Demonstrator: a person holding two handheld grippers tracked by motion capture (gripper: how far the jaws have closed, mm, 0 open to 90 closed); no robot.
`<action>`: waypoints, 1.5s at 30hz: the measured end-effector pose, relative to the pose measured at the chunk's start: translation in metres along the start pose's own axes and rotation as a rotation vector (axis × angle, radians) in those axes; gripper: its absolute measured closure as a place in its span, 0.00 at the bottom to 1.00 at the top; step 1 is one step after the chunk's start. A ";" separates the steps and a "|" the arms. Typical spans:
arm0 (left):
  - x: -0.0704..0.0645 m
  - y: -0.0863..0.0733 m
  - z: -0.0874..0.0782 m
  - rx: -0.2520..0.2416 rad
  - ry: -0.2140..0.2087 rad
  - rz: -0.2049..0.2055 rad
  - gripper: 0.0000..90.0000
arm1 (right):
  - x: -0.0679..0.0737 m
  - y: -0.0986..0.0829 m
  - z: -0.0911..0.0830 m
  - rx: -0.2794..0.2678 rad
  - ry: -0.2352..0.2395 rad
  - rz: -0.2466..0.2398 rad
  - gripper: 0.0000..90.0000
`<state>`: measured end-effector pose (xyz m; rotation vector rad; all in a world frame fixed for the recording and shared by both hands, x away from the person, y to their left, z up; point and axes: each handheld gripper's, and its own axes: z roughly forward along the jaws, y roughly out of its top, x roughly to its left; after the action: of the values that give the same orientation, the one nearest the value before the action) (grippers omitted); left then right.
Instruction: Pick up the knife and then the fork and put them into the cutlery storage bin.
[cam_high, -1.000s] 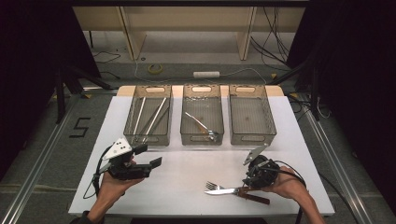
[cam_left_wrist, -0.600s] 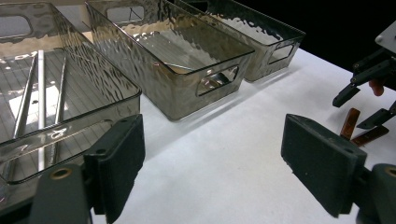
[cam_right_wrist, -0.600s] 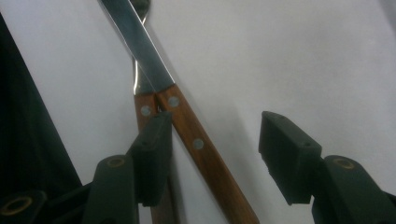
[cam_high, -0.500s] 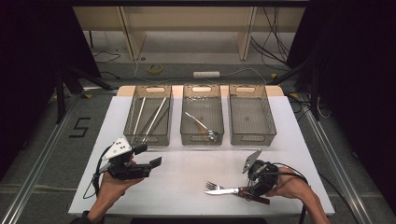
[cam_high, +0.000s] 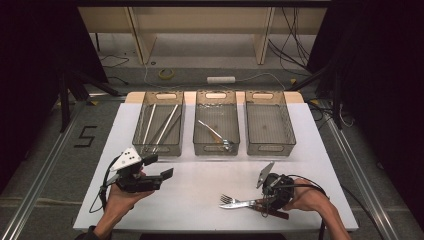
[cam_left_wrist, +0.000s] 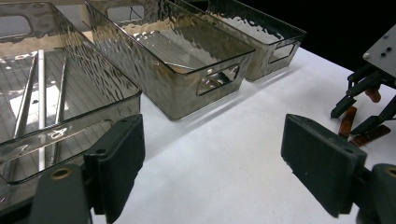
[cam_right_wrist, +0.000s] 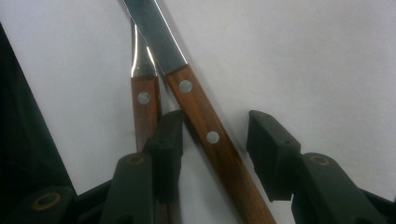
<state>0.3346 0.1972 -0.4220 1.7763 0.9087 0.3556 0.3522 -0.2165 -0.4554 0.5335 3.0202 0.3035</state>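
Right jaws astride the knife (cam_right_wrist: 196, 107)

My right gripper (cam_right_wrist: 215, 140) gapes, fork (cam_right_wrist: 144, 100) at 9 o'clock — left gripper (cam_left_wrist: 212, 172) spread, empty.

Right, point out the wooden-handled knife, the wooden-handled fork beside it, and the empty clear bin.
Wooden-handled knife (cam_right_wrist: 205, 128): right gripper view, on its handle.
Wooden-handled fork (cam_right_wrist: 144, 100): right gripper view, on its handle.
Empty clear bin (cam_high: 289, 131): high view, on its right wall.

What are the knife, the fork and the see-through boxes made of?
The knife and fork look like shiny steel with brown wooden handles held by small metal rivets. The boxes seem to be smoky clear plastic: you can see through their rippled walls.
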 end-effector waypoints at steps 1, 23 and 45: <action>0.000 0.000 0.000 0.000 0.000 0.000 0.23 | 0.001 0.001 0.000 0.000 0.006 0.008 0.65; 0.000 0.000 0.001 0.011 0.001 0.005 0.23 | 0.004 0.009 0.000 0.048 0.017 -0.128 0.79; 0.000 0.000 0.001 0.009 0.002 0.003 0.23 | 0.007 0.007 -0.001 0.014 0.021 -0.177 0.85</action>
<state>0.3349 0.1963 -0.4224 1.7856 0.9100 0.3557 0.3482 -0.2082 -0.4528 0.2625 3.0642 0.2790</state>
